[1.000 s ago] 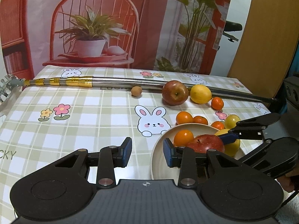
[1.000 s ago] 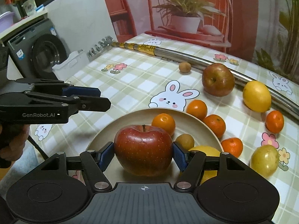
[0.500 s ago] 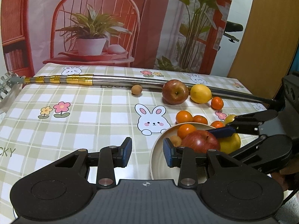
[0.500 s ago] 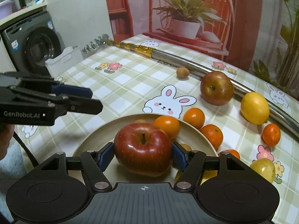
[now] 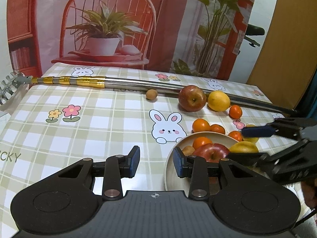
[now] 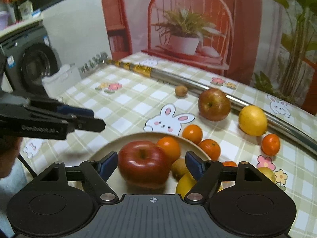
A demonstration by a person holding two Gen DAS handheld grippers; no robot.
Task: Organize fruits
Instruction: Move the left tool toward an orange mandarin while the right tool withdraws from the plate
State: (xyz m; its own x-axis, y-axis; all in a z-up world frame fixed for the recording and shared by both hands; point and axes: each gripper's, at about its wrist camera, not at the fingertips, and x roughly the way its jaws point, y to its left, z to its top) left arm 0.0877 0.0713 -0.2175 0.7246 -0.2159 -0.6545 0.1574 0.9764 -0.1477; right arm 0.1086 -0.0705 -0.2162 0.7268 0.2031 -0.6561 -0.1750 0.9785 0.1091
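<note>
A red apple (image 6: 142,162) rests in the beige plate (image 6: 111,144) beside a tangerine (image 6: 169,146), a small brown fruit (image 6: 179,167) and a lemon (image 6: 185,184). My right gripper (image 6: 150,158) straddles the apple; its jaws are opening and neither pad touches the fruit. In the left wrist view the same apple (image 5: 212,152) lies in the plate (image 5: 170,164) with the right gripper (image 5: 237,143) over it. My left gripper (image 5: 156,158) hovers at the plate's left rim, narrowly open, nothing between its fingers.
On the checked cloth beyond the plate lie another apple (image 6: 214,104), a lemon (image 6: 252,120), several tangerines (image 6: 192,133) and a small brown fruit (image 5: 151,94). A metal pole (image 5: 128,83) crosses the far side. A washing machine (image 6: 37,65) stands off the table's left.
The right gripper's pads have come off the apple and spread apart, and the gripper has drawn back a little. The apple now sits in the plate. The left gripper has kept still.
</note>
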